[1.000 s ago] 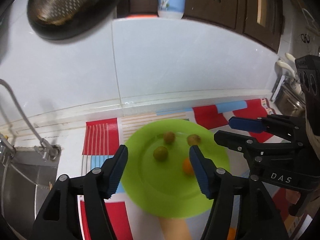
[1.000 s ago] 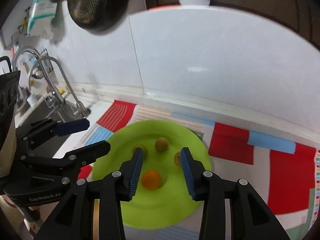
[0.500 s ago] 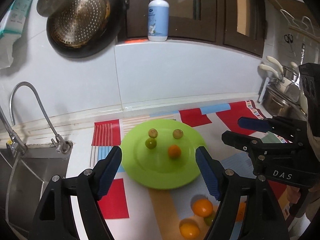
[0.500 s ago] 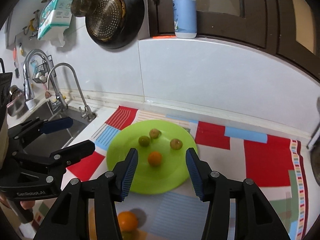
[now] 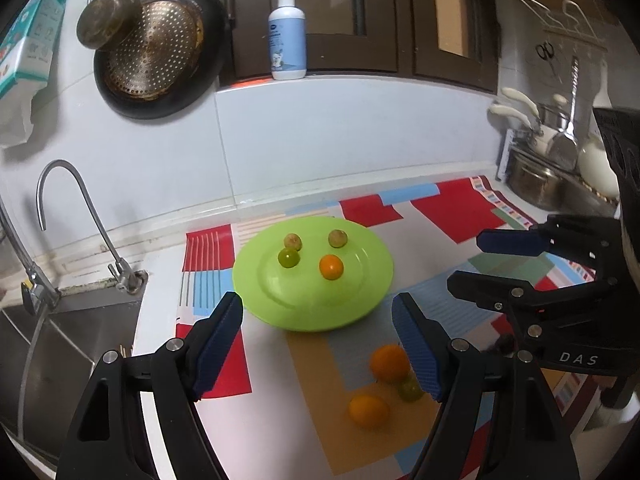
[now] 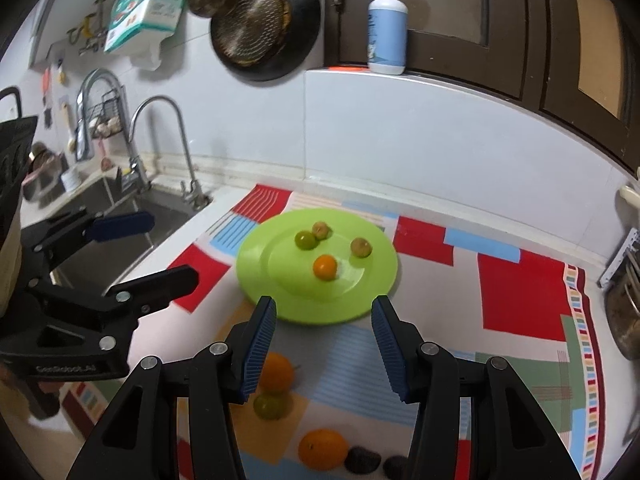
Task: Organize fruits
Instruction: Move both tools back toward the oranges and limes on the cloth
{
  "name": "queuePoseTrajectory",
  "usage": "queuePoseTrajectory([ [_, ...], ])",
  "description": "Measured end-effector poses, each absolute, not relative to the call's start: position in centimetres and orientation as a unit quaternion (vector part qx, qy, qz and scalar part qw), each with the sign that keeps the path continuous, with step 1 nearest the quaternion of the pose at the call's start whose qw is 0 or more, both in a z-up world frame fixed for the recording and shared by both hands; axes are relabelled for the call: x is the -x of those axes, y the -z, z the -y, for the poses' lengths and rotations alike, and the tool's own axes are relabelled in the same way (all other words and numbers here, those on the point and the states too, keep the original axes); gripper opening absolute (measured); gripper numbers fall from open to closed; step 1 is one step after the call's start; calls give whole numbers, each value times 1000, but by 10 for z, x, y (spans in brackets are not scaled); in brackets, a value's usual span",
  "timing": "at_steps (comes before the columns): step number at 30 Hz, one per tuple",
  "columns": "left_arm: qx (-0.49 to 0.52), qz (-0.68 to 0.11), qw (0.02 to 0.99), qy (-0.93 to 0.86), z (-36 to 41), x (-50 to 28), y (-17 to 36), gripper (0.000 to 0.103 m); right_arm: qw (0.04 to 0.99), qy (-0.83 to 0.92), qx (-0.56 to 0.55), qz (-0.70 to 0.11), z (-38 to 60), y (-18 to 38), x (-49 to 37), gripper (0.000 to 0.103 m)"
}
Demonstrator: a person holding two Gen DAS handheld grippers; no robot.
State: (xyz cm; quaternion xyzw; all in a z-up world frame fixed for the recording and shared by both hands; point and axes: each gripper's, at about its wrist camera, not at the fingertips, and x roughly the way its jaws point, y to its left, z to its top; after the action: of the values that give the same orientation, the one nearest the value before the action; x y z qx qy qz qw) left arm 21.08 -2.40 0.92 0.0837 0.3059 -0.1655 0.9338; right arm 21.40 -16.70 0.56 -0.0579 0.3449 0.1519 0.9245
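While four small fruits sit on green plate, left gripper and right gripper hover, fingers spread, pinching nothing.

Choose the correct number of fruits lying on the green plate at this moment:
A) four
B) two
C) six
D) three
A: the green plate carries four fruits, namely one small orange fruit and three small greenish ones; the other fruits lie on the mat in front of the plate.
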Motion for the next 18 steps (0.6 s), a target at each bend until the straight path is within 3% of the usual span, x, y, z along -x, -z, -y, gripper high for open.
queuePoseTrajectory([
  [15,-117,-327,915,207,25,-193,28,76,893,-203,133,-380,146,21,-191,50],
  [18,-124,-338,906,223,27,-194,38,72,882,-216,148,-392,142,30,-193,50],
])
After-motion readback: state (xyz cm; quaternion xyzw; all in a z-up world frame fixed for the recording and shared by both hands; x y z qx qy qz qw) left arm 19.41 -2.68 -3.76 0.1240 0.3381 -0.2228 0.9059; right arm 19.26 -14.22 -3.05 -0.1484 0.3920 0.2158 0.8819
